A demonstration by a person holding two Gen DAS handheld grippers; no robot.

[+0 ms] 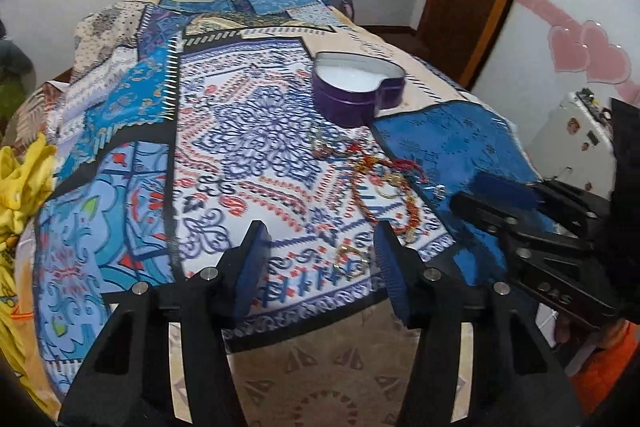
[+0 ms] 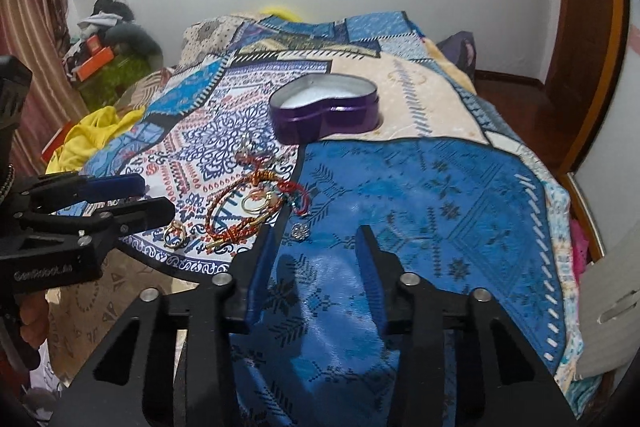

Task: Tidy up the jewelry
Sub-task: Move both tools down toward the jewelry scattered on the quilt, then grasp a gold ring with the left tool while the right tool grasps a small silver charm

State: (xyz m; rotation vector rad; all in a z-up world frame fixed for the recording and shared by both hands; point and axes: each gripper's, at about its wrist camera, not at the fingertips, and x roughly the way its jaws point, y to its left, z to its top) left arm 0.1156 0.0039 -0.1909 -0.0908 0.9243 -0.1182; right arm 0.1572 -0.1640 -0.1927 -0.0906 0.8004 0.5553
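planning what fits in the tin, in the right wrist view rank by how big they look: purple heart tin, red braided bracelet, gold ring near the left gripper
1. purple heart tin, though farthest away
2. red braided bracelet
3. gold ring, clearly smallest

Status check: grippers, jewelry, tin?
Left gripper and right gripper open, empty. Jewelry loose on bedspread; tin open. Nothing blocking.
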